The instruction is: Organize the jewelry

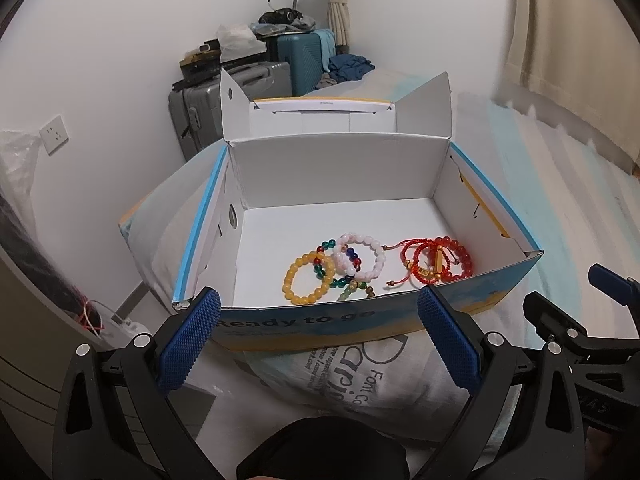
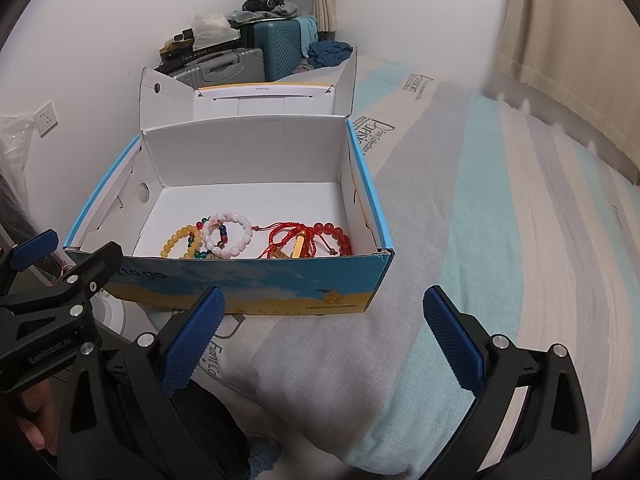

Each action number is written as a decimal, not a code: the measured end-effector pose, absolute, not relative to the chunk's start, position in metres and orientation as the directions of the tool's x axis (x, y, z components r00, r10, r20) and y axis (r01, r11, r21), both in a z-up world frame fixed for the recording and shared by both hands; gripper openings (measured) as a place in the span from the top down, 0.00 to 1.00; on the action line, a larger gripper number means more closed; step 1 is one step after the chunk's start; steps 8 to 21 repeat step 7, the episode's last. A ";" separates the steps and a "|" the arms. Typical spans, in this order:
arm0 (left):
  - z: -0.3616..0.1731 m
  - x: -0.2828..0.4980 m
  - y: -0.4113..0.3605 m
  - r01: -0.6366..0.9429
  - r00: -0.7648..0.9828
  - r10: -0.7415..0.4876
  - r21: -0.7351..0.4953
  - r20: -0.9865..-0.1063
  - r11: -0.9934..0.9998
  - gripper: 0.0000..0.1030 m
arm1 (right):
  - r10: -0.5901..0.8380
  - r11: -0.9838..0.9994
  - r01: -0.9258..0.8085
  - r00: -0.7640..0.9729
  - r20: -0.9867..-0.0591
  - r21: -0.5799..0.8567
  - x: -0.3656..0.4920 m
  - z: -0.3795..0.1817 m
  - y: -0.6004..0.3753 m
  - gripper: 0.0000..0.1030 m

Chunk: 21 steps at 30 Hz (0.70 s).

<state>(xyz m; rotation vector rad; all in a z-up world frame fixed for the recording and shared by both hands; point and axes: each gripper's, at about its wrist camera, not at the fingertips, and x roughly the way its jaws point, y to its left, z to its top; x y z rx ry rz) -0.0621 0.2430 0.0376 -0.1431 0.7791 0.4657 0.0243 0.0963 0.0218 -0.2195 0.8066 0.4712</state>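
Note:
An open blue and yellow shoebox [image 1: 328, 322] [image 2: 280, 284] with a white inside sits on a bed. Several bracelets lie in its near half: a yellow bead bracelet [image 1: 310, 280] [image 2: 178, 240], a pink-white bead bracelet [image 1: 360, 256] [image 2: 226, 234], a multicolour bead bracelet [image 1: 334, 262], and red bead and cord bracelets [image 1: 438, 260] [image 2: 312, 240]. My left gripper [image 1: 320, 316] is open and empty, just in front of the box's near wall. My right gripper [image 2: 324, 312] is open and empty, in front of the box's right near corner. The right gripper also shows at the left wrist view's right edge [image 1: 560, 320].
The box lid [image 1: 316, 116] stands open at the back. The box rests on a pillow [image 2: 320, 360] on a striped bedsheet [image 2: 500, 220]. Suitcases [image 1: 224, 96] with clutter stand against the far wall. A curtain [image 2: 560, 60] hangs at right.

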 end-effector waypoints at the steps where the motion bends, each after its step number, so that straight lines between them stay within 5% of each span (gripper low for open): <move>1: 0.038 -0.062 0.243 -0.454 0.618 0.350 0.044 -0.704 0.890 0.06 | 0.320 0.875 -0.484 0.596 -0.736 -0.011 0.024 0.022 0.096 0.07; 21: 0.038 -0.061 0.244 -0.453 0.618 0.338 0.030 -0.710 0.891 0.06 | 0.321 0.875 -0.484 0.595 -0.737 -0.010 0.024 0.022 0.096 0.07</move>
